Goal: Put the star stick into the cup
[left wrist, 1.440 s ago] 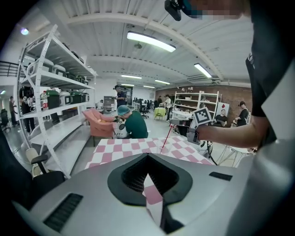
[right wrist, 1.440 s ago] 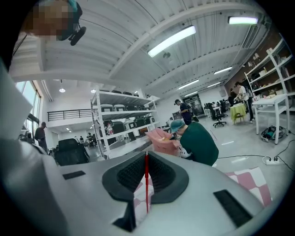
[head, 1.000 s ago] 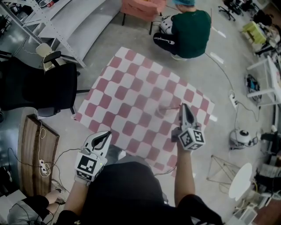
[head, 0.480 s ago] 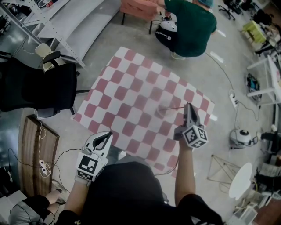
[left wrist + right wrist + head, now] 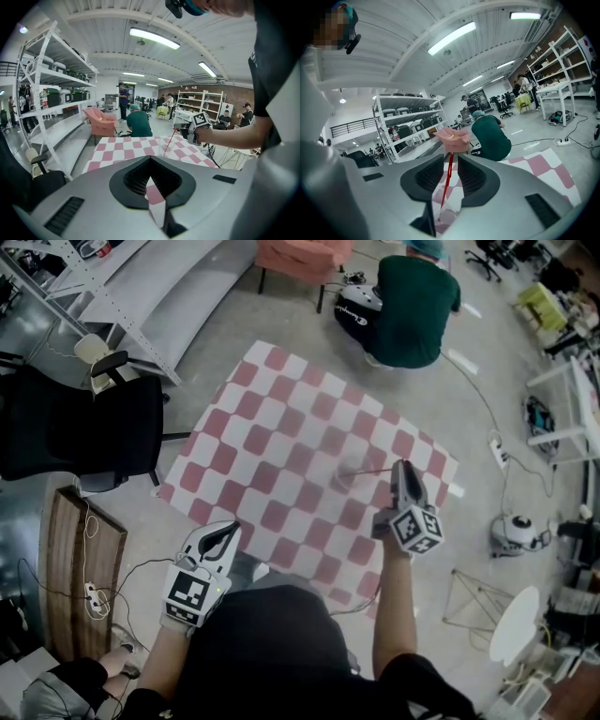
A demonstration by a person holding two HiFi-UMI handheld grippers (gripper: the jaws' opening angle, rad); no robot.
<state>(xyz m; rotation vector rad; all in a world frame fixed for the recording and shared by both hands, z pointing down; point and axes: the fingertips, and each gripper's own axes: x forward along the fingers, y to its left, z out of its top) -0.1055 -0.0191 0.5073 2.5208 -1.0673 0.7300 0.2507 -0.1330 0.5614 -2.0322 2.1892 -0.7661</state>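
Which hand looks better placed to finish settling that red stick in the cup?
Right. The right hand-held gripper is beside the cup, its jaws have just been opening, and the red stick stands loose between them. The left hand-held gripper waits by the person's body.

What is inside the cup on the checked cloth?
A thin red stick leans out of the cup, its upper part between the right gripper's jaws, which have just been opening. Its lower end is too small to see.

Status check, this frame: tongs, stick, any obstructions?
Left tongs shut, empty. Right tongs just been opening, thin red star stick loose between them, leaning in the clear plastic cup. Nothing blocking the cup.
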